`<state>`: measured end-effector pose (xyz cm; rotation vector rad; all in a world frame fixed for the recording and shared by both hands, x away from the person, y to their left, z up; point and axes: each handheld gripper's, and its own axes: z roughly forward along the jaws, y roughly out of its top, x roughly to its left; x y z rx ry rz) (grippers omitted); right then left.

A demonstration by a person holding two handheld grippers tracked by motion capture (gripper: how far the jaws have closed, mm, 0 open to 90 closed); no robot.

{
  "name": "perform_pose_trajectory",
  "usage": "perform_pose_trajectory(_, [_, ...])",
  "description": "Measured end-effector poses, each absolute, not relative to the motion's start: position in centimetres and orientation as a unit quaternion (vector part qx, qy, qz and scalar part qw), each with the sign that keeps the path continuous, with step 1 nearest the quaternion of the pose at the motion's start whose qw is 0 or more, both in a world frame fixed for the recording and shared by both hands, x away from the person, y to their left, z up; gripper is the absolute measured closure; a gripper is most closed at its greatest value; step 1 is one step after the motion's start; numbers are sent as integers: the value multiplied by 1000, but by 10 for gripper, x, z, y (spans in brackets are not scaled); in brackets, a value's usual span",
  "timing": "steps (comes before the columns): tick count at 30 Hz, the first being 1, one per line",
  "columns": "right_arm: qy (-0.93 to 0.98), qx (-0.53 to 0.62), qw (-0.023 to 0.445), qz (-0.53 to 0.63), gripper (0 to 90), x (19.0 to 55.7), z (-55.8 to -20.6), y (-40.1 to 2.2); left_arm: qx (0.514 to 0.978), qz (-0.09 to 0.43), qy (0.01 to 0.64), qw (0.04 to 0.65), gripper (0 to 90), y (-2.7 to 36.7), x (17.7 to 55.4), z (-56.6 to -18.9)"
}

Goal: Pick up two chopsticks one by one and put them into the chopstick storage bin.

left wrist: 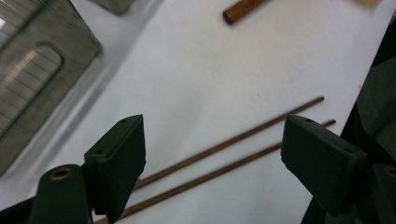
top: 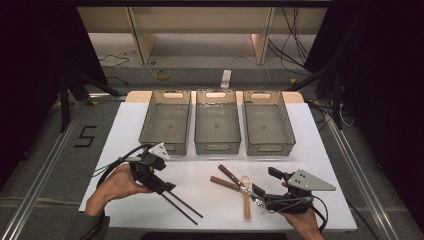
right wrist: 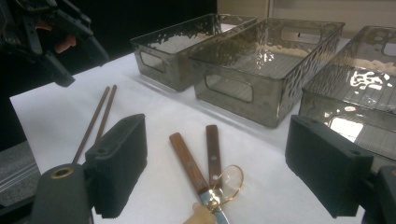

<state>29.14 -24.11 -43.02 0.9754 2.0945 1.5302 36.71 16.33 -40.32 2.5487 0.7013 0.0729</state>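
White table (top: 125, 130) bears chopsticks (top: 182, 203) by left gripper (top: 167, 187)

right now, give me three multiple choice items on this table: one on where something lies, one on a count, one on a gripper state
1. Where do the chopsticks lie?
A. in the middle bin
B. on the table by the left gripper
C. across the knives

2. How many bins stand at the far side?
A. two
B. three
C. four

3. How does the right gripper stand?
A. open, holding nothing
B. shut on a knife
C. shut on the chopsticks

Answers:
1 B: the pair lies on the white table just past the left gripper, whose own view shows it between the jaws.
2 B: left bin, middle bin and right bin stand in a row.
3 A: its own view shows the jaws wide apart, with the knives lying between them untouched.
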Motion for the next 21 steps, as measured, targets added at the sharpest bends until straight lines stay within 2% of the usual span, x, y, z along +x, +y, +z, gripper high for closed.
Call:
perform_pose_trajectory(8, [752,337,182,537,215,291,-431,-239,961,3,221,166,309,160,361,-423])
perform_pose_trajectory(15, [755,333,181,534,215,291,-431,-238,972,3,191,133,337,158,359,-442])
perform_pose_trajectory(18, [756,332,182,534,215,291,-431,-238,973,-3,181,143,344,158,358,-448])
perform_pose_trajectory(21, [758,332,186,530,215,290,-431,-237,977,11,166,130,347,160,359,-449])
